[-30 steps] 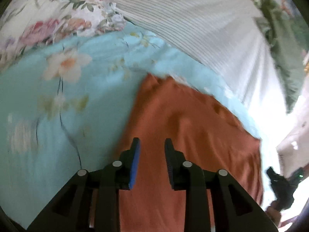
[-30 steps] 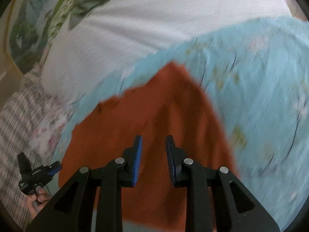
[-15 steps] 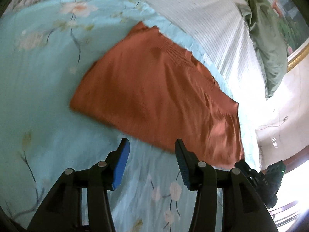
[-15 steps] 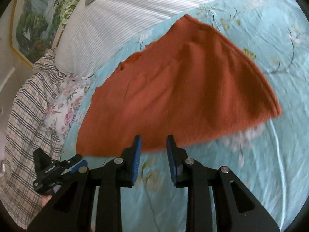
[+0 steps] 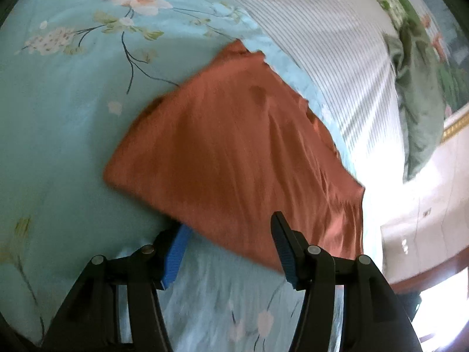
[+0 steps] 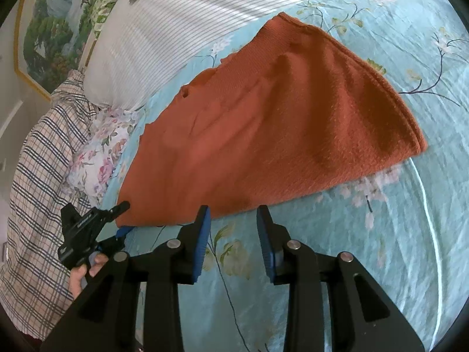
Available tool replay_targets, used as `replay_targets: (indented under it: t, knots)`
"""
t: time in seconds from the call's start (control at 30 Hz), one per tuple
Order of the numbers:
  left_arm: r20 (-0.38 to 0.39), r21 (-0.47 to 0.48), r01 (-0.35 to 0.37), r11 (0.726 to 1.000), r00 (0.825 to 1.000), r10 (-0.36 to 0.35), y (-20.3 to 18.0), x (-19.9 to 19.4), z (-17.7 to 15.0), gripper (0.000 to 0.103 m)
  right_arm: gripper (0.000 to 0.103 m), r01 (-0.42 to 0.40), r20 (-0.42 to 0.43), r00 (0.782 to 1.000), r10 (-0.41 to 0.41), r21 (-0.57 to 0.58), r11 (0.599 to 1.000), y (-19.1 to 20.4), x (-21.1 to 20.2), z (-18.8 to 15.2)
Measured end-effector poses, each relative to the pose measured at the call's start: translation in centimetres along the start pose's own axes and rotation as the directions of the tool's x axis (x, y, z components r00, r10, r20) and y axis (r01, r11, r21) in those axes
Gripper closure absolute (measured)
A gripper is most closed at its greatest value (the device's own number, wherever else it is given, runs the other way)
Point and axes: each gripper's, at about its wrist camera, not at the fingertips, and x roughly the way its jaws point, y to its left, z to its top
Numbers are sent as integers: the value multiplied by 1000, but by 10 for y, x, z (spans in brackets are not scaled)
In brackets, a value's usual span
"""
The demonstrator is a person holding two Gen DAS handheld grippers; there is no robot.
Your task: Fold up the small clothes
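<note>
A rust-orange knit garment [image 5: 240, 146] lies folded flat on a light blue floral bedsheet [image 5: 64, 111]; it also shows in the right wrist view [image 6: 263, 123]. My left gripper [image 5: 231, 234] is open wide, its jaws straddling the garment's near edge. In the right wrist view this left gripper [image 6: 117, 217] sits at the garment's left corner. My right gripper [image 6: 234, 220] is open and empty, just short of the garment's near edge, over the sheet [image 6: 381, 249].
A white striped pillow [image 6: 181, 23] lies behind the garment. A checked cloth [image 6: 41, 176] and a floral pillow [image 6: 99, 152] are at the left. A green cloth [image 5: 419, 94] and a framed picture [image 6: 52, 23] are at the head of the bed.
Both grippers pulled back from over the garment to its near edge. The left gripper opened wider and moved to the edge. The right gripper opened a little.
</note>
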Motion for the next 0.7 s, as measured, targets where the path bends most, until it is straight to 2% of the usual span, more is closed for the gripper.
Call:
replay_targets:
  t: [0.13,0.23,0.4,0.53,0.7]
  knots:
    - [40,-44,-10,999,999,12,5,9,17,51,68,-3,5,1000,3,10,1000,-2,1,3]
    - [63,-49,-32,998,997,35,6,13,27,60,68,-6,11,1000,6,8,1000,-2,2,8]
    - [77,-32,-34,999,996,36,1,18,38,85,68,-8,19,1000,8,-3,1000,-3,6,21]
    - [123,66,-81,995,990,72,-25,9,36,90,68,-6,18,1000,6,-3,1000,-8,8,31]
    - [163,230,-72,971,986,34,-80,-2,28,94,68,-6,19,1000,6,-4,1000,-14,5,45]
